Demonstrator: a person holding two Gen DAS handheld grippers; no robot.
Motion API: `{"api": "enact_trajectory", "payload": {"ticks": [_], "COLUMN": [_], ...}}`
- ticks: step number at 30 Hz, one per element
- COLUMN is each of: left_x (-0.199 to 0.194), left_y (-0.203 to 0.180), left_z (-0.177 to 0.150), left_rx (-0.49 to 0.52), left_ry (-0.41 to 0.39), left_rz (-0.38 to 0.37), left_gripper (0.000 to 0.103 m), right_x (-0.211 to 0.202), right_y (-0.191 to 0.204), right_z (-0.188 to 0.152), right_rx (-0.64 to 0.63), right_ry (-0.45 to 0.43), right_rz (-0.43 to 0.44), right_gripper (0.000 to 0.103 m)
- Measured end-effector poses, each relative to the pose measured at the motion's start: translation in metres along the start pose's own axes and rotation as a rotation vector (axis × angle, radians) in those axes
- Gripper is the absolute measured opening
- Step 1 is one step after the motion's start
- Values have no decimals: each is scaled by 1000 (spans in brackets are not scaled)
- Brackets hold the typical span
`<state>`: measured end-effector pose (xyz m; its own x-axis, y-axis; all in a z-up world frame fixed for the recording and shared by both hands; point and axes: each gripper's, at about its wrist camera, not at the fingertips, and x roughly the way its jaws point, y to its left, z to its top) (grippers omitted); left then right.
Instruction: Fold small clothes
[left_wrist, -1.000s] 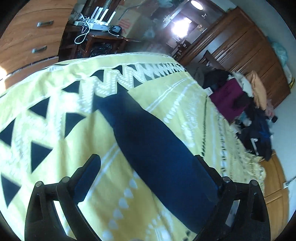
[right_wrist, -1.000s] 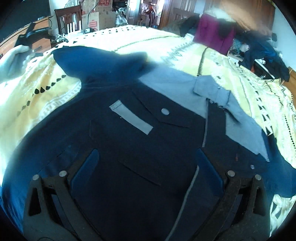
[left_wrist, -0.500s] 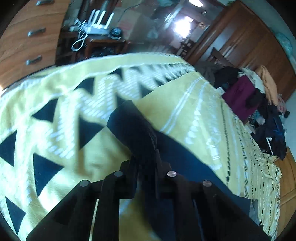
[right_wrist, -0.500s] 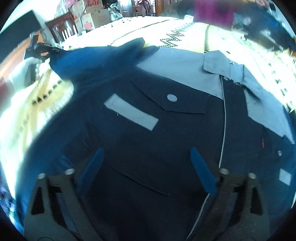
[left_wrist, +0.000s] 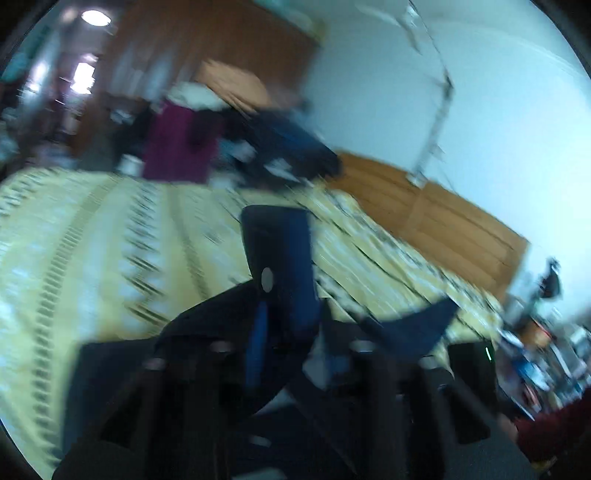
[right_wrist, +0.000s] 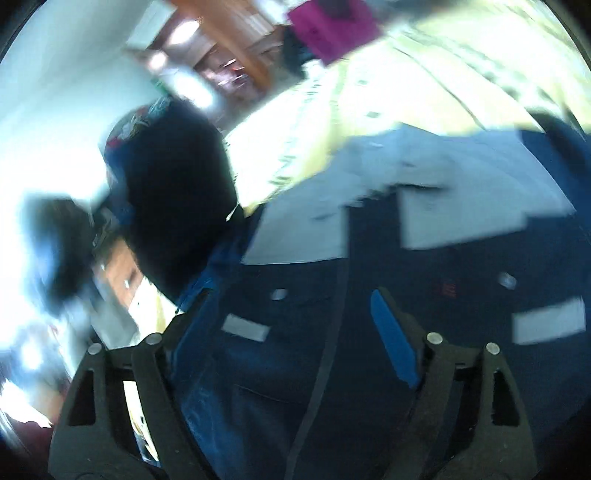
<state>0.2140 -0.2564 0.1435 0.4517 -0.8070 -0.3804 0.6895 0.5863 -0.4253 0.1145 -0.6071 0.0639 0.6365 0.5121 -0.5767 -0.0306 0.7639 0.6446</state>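
A navy jacket (right_wrist: 332, 369) with grey collar and yoke panels (right_wrist: 461, 192) lies spread on the yellow patterned bedspread (left_wrist: 110, 258). In the blurred left wrist view my left gripper (left_wrist: 284, 317) is shut on the jacket's sleeve (left_wrist: 280, 251). The sleeve's cuff, with a pale button, stands up above the fingers, lifted off the bed. My right gripper (right_wrist: 291, 306) hangs open just over the jacket's chest. Its blue-padded right finger (right_wrist: 393, 343) lies on the cloth, and the left finger (right_wrist: 184, 325) sits at the jacket's edge.
Piled clothes, one of them magenta (left_wrist: 177, 147), sit beyond the bed's far edge beside wooden cabinets (left_wrist: 424, 221). A person's red sleeve (left_wrist: 554, 428) shows at the lower right. A dark blurred shape (right_wrist: 173, 192) rises left of the jacket.
My left gripper closed on the sleeve, lifted it and swung round toward the jacket. The right gripper tilted and slid toward the jacket's left side, still open.
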Motion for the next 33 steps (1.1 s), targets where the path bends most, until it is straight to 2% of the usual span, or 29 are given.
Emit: {"api": "enact_trajectory", "payload": {"ticks": [1,3,4,5,7,11,14,16,22,23,24,26,27,32,33], "left_x": [27,66,77,77,58,5,-24,-44,-78,-80,-82,-82,-80,-81,-80], "left_y": [-6,-6,-1,0,7,18,21,36,71,77,83,90,91,89,89], "left_z": [-19,-59,-77,-90,-102,-109,-113,-115,-127,-130,-134,-142,-145,-150,-151], "left_rx": [-21,-104,-142,-171,-205,-188,-171,-188,-240,-255,-277,-303,-306,-304,-307], "left_ry": [74,220,279,306,287,221,195,171,142,139,137,142,143,130,128], "left_rz": [-28,-35,-13,7,42,154,253,301,403,409,413,424,428,436,437], "left_gripper": [59,50,43,42,42,46,47,47,47,47,47,47,47,56,57], "right_x": [-2,0,2,3,11,34,60,74,86,86,84,81,77,64,66], "right_y": [-18,-48,-54,-56,-59,-61,-62,-64,-60,-59,-60,-68,-73,-63,-63], "right_z": [0,-6,-7,-9,-7,13,25,26,29,29,29,32,33,38,39], "right_rx": [61,173,186,182,172,135,106,91,78,71,61,68,99,61,67], "right_ry": [11,54,74,86,115,145,202,232,233,233,235,230,228,202,215], "right_rz": [10,43,55,60,89,107,71,26,-9,-17,-35,-52,-20,52,71], "right_gripper": [84,84,84,84,83,80,78,75,74,72,60,4,1,2,6]}}
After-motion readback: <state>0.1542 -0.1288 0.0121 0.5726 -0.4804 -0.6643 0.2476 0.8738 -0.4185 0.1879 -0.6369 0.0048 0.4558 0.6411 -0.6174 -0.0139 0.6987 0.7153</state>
